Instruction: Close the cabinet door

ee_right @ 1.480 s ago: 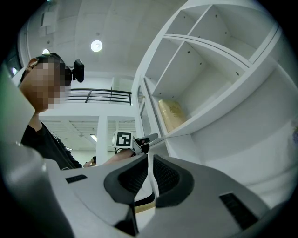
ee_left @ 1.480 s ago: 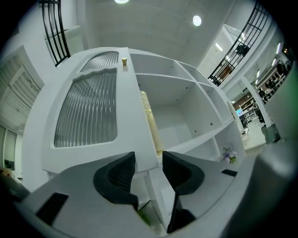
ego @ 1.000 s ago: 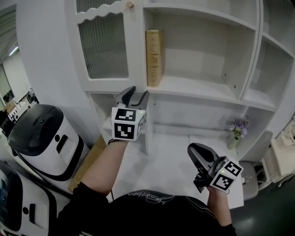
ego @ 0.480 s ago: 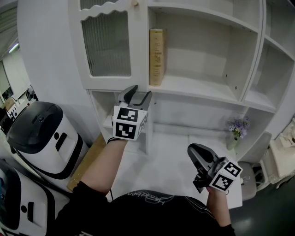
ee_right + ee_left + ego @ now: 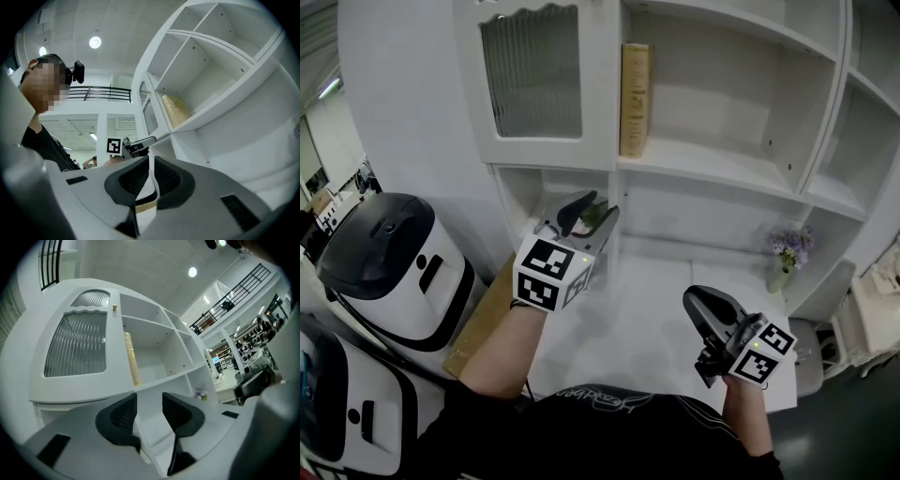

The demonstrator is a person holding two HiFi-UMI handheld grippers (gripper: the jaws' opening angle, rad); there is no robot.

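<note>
The white cabinet door with ribbed glass stands at the cabinet's upper left and looks flush with its front; its knob sits at the top right corner. My left gripper hangs below the door, level, in front of the white upright post. Its jaws are open and have just been closing, with nothing gripped; the post only shows through the gap. My right gripper is low at the right, shut and empty, pointing at the shelves.
A tan book stands upright in the open shelf beside the door. A small vase of purple flowers sits on the white desk. Black-and-white appliances stand on the floor at the left.
My left gripper has dropped away from the door's lower edge and drawn back toward me. The right gripper has barely shifted. The door looks unchanged.
</note>
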